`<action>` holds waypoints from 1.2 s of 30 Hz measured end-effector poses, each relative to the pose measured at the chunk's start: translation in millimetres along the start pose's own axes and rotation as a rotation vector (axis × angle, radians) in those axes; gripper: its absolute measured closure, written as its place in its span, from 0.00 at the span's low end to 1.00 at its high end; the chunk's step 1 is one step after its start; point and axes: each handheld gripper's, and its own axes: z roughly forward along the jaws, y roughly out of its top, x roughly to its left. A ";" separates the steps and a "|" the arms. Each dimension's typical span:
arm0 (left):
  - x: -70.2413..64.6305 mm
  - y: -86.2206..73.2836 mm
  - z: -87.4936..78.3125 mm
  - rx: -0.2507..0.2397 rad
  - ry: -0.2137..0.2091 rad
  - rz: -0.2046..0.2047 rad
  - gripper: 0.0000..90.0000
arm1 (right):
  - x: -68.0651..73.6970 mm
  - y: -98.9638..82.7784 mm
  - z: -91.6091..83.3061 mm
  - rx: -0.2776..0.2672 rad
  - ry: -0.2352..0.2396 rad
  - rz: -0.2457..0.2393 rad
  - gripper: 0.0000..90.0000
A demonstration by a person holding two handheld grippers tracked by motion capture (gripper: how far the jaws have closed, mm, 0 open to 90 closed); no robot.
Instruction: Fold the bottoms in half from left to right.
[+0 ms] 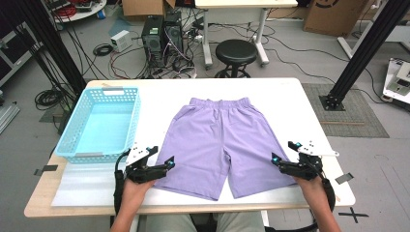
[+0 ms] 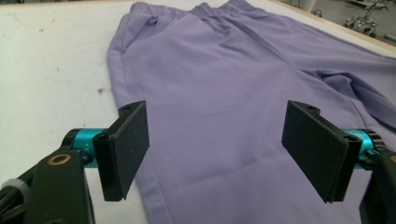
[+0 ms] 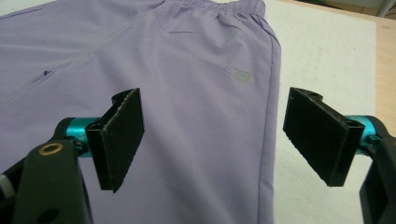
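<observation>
Right now your purple shorts (image 1: 220,145) lie flat in the middle of the white table (image 1: 290,96), with the waistband on the far side and the two legs pointing at you. Your left gripper (image 1: 163,157) sits at the outer edge of the left leg and your right gripper (image 1: 283,153) at the outer edge of the right leg, and both have their jaws wide apart with nothing pinched. A light blue basket (image 1: 80,121) stands just beside the shorts on your left, and nothing lies on top of the shorts.

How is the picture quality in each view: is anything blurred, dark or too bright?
High view: soft, even light, slightly blurred, the purple cotton shorts clear enough. Left gripper view: black pads sharp, far waistband softer. Right gripper view: small grey logo too blurred to read, white table cover bright.
</observation>
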 end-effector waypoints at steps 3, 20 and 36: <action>-2.4 -5.4 -2.8 0.049 0.019 -0.015 0.26 | 0.9 -0.3 0.1 0.001 0.006 0.000 0.23; -15.9 -18.5 -9.7 0.228 0.183 0.043 0.64 | 5.4 1.8 9.1 0.023 0.030 -0.014 0.23; -16.9 -19.4 -12.2 0.205 0.197 0.004 0.97 | 7.6 3.9 9.6 0.023 0.046 -0.023 0.23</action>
